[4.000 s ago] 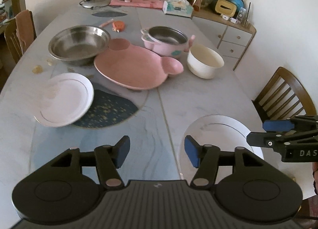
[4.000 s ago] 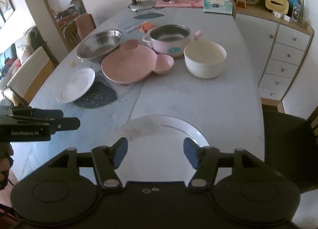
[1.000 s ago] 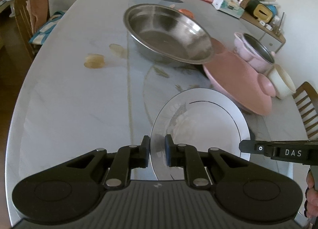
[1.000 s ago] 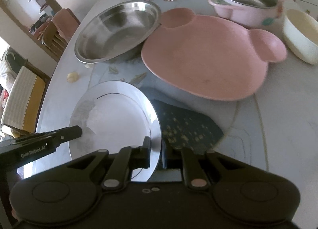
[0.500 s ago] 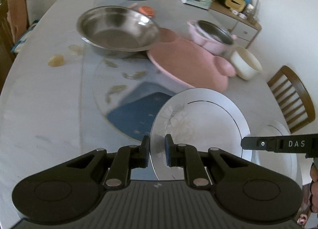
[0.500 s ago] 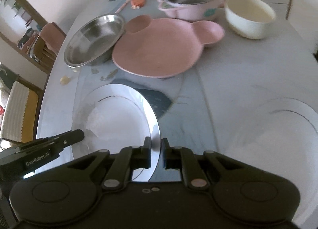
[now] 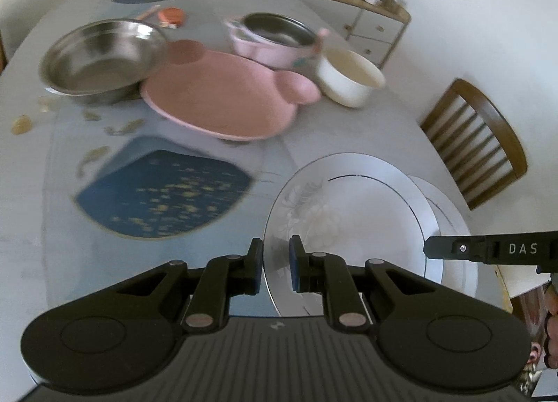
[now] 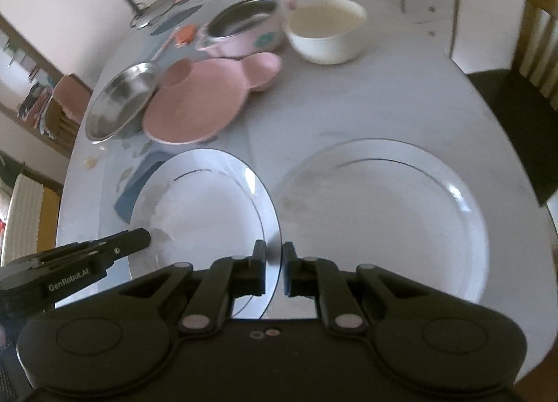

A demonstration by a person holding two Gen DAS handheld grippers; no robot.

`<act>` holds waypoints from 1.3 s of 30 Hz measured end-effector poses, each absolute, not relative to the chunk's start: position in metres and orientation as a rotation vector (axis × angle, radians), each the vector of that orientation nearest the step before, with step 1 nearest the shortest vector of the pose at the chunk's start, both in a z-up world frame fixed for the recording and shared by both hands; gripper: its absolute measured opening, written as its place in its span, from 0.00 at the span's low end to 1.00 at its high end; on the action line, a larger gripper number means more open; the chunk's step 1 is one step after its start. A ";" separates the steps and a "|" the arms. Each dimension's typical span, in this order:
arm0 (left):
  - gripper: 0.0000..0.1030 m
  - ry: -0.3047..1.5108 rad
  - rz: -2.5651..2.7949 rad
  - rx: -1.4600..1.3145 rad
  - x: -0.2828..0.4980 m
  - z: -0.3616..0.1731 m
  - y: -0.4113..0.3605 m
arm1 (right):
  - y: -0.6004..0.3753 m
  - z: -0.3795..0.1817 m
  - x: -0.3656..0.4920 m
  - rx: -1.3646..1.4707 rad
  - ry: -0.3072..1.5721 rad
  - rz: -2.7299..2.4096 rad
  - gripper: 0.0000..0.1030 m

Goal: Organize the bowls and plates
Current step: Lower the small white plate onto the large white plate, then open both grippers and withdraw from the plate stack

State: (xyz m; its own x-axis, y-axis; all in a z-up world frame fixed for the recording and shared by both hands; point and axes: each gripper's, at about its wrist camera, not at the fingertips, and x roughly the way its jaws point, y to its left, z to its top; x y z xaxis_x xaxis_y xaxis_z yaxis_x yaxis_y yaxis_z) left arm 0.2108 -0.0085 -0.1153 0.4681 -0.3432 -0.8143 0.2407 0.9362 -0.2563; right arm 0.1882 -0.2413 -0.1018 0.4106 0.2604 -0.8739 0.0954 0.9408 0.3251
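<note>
On the far left of the table (image 7: 383, 123) a steel bowl (image 7: 101, 56) is seen, touching a pink plate (image 7: 216, 98) just to its right; a pink pot (image 7: 272, 39) and a white bowl (image 7: 348, 77) stand further right, and a blue mat (image 7: 160, 192) lies near the left, uncovered. A white plate (image 8: 205, 203) is held clear of the table between both tools. Its left rim is clamped by the left gripper (image 7: 275, 262), whose jaws are drawn in to a narrow gap with the rim between them. Its right rim is gripped in the same way by the right gripper (image 8: 273, 269), the jaws nearly closed on the thin edge. To the right a second white plate (image 8: 383, 206) lies flat near the table's near right edge, just beside the carried one; in the left wrist view the carried plate already overlaps it partly. The step in hand is judged to be the stacking of the carried plate on the resting one. The next move calls for the carried plate to be shifted further right until it is centred over the lower plate, kept level, lowered until the two nest, and only then released by both grippers. Uneven release could let it slide off.
</note>
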 end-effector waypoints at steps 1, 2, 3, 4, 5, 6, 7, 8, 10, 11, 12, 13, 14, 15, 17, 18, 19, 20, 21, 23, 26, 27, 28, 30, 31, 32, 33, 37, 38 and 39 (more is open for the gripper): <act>0.14 1.025 -0.366 -0.104 0.210 -0.116 -0.017 | -0.250 -0.102 0.186 0.356 1.148 0.099 0.09; 0.14 1.028 -0.373 -0.095 0.210 -0.116 -0.026 | -0.257 -0.103 0.185 0.361 1.148 0.093 0.09; 0.14 1.032 -0.378 -0.088 0.210 -0.117 -0.033 | -0.265 -0.104 0.183 0.367 1.150 0.087 0.09; 0.14 1.035 -0.383 -0.081 0.209 -0.118 -0.041 | -0.274 -0.105 0.182 0.374 1.153 0.080 0.09; 0.14 1.038 -0.390 -0.074 0.209 -0.119 -0.049 | -0.281 -0.106 0.181 0.379 1.155 0.075 0.09; 0.14 1.043 -0.393 -0.074 0.210 -0.121 -0.055 | -0.287 -0.108 0.180 0.385 1.159 0.071 0.09; 0.14 1.050 -0.397 -0.077 0.211 -0.123 -0.061 | -0.294 -0.109 0.178 0.389 1.160 0.067 0.09; 0.14 1.059 -0.403 -0.078 0.212 -0.125 -0.067 | -0.300 -0.109 0.176 0.392 1.161 0.064 0.09; 0.14 1.074 -0.409 -0.070 0.214 -0.130 -0.079 | -0.312 -0.114 0.174 0.402 1.171 0.057 0.09; 0.14 1.079 -0.411 -0.062 0.214 -0.133 -0.084 | -0.317 -0.117 0.173 0.405 1.176 0.054 0.09; 0.14 1.084 -0.411 -0.054 0.215 -0.135 -0.090 | -0.321 -0.120 0.173 0.406 1.182 0.050 0.09; 0.14 1.089 -0.408 -0.047 0.215 -0.137 -0.096 | -0.325 -0.122 0.172 0.409 1.187 0.049 0.09; 0.14 1.092 -0.406 -0.041 0.214 -0.140 -0.101 | -0.329 -0.125 0.172 0.411 1.193 0.049 0.09; 0.14 1.095 -0.404 -0.037 0.214 -0.141 -0.106 | -0.333 -0.127 0.172 0.412 1.197 0.050 0.09; 0.14 1.097 -0.402 -0.024 0.214 -0.144 -0.114 | -0.339 -0.130 0.172 0.416 1.202 0.054 0.09; 0.14 1.100 -0.401 -0.016 0.214 -0.145 -0.117 | -0.342 -0.131 0.172 0.415 1.205 0.056 0.09; 0.14 1.106 -0.397 -0.006 0.215 -0.147 -0.120 | -0.345 -0.132 0.172 0.416 1.209 0.058 0.09; 0.14 1.112 -0.393 0.004 0.216 -0.150 -0.125 | -0.348 -0.134 0.173 0.416 1.212 0.061 0.09; 0.14 1.115 -0.392 0.013 0.216 -0.152 -0.128 | -0.350 -0.136 0.174 0.414 1.217 0.062 0.09; 0.14 1.121 -0.383 0.018 0.217 -0.155 -0.132 | -0.355 -0.139 0.175 0.420 1.227 0.065 0.09; 0.14 1.128 -0.370 0.023 0.219 -0.158 -0.136 | -0.356 -0.144 0.178 0.416 1.239 0.079 0.09; 0.14 1.131 -0.366 0.025 0.220 -0.159 -0.136 | -0.357 -0.145 0.179 0.416 1.242 0.085 0.08; 0.14 1.134 -0.364 0.027 0.221 -0.160 -0.137 | -0.358 -0.146 0.180 0.417 1.246 0.089 0.08; 0.14 1.139 -0.361 0.033 0.221 -0.161 -0.139 | -0.360 -0.147 0.181 0.417 1.252 0.096 0.08; 0.14 1.141 -0.360 0.036 0.222 -0.161 -0.139 | -0.360 -0.148 0.182 0.412 1.257 0.099 0.08; 0.14 1.142 -0.358 0.042 0.222 -0.161 -0.141 | -0.362 -0.148 0.183 0.411 1.259 0.101 0.08; 0.14 1.142 -0.356 0.048 0.221 -0.160 -0.142 | -0.362 -0.149 0.183 0.411 1.261 0.104 0.08; 0.14 1.151 -0.351 0.060 0.222 -0.160 -0.147 | -0.364 -0.150 0.186 0.410 1.275 0.108 0.09; 0.14 1.155 -0.349 0.060 0.222 -0.160 -0.147 | -0.364 -0.149 0.186 0.407 1.278 0.107 0.09; 0.14 1.157 -0.346 0.061 0.222 -0.160 -0.148 | -0.364 -0.150 0.187 0.406 1.279 0.106 0.09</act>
